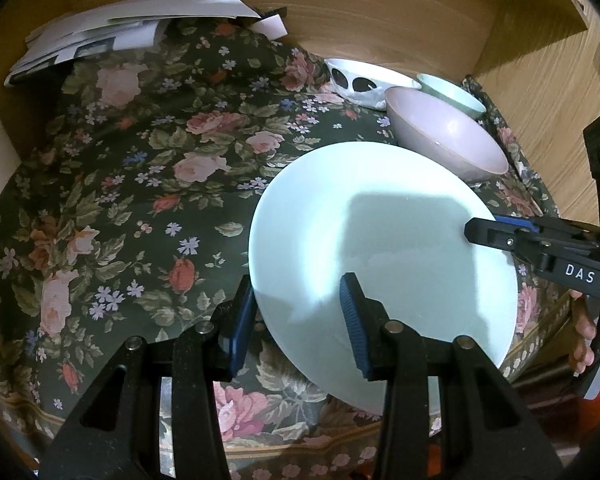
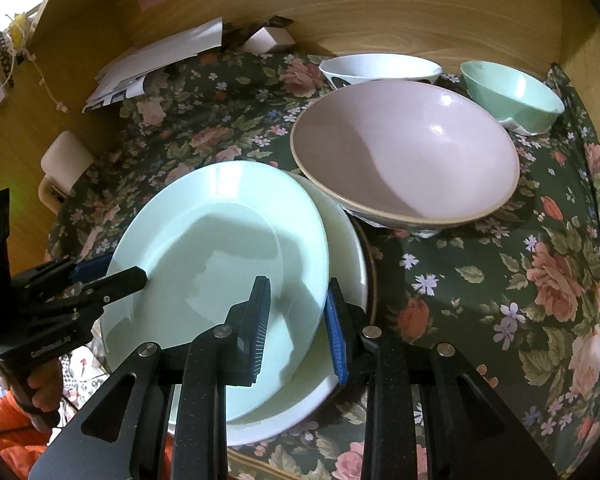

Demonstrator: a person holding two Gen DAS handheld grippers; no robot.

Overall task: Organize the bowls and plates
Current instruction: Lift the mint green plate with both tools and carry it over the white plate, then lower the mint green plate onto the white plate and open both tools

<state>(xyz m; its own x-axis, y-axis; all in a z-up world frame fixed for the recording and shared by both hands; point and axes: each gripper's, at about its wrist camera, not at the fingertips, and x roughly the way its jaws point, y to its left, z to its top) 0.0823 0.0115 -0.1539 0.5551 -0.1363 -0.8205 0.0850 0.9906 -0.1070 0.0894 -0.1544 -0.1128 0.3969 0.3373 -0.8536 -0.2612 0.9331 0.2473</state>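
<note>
A pale green plate [image 1: 380, 232] [image 2: 220, 248] is held between both grippers, tilted a little above the floral cloth. My left gripper [image 1: 296, 296] is shut on its near-left rim, one pad on top and one under the edge. My right gripper [image 2: 296, 292] is shut on the opposite rim. It shows as a black clamp [image 1: 480, 232] in the left wrist view, as the left gripper [image 2: 132, 276] does in the right wrist view. A white plate [image 2: 340, 232] lies just under the green one. Behind stand a pink bowl [image 2: 404, 152] [image 1: 448, 140], a white black-spotted bowl [image 2: 380, 66] [image 1: 364, 80] and a small green bowl [image 2: 516, 92] [image 1: 452, 92].
A floral tablecloth [image 1: 140, 200] [image 2: 500, 280] covers the surface, with wooden walls [image 1: 380, 8] close behind and at the right. Loose papers [image 1: 120, 36] [image 2: 160, 60] lie at the back left and a white box [image 2: 66, 160] at the left edge. An orange sleeve [image 2: 4, 432] shows low left.
</note>
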